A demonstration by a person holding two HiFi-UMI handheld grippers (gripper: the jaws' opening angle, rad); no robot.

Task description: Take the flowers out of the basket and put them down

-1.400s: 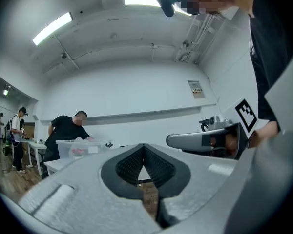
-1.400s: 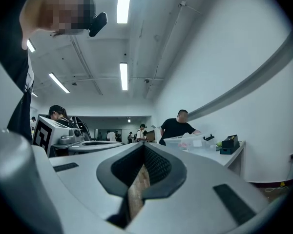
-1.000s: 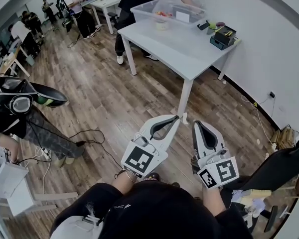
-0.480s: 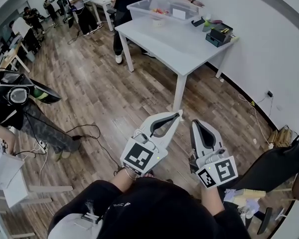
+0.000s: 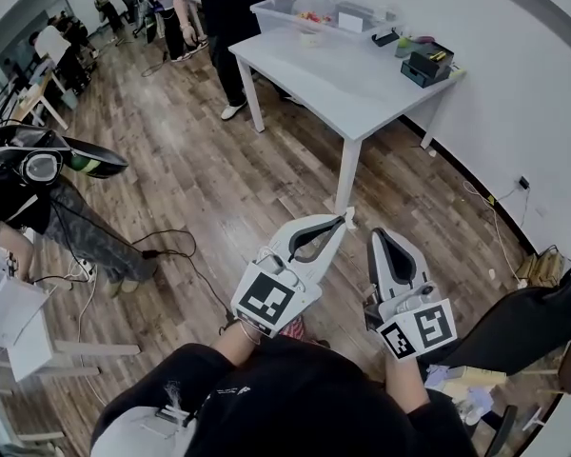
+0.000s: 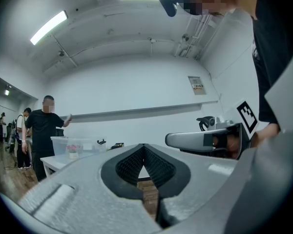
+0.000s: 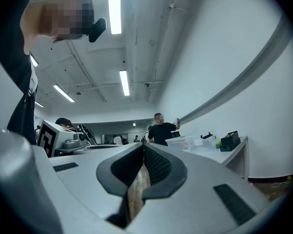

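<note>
While both tools are being carried level in front of the person's chest, the left hand-held gripper (image 5: pixel 345 219) and the right hand-held gripper (image 5: pixel 379 235) are each keeping their jaws pressed together on nothing, probably because nothing is within reach. The white tabletop (image 5: pixel 362 84) is standing well apart across the wooden floor (image 5: pixel 200 169). The pink flowers (image 6: pixel 74 148) are sitting inside the clear bin (image 5: pixel 290 12) at its far end, apparently the basket, just beside a person in black (image 5: pixel 219 8). By my judgement, the approach is happening now and the picking is not yet begun.
</note>
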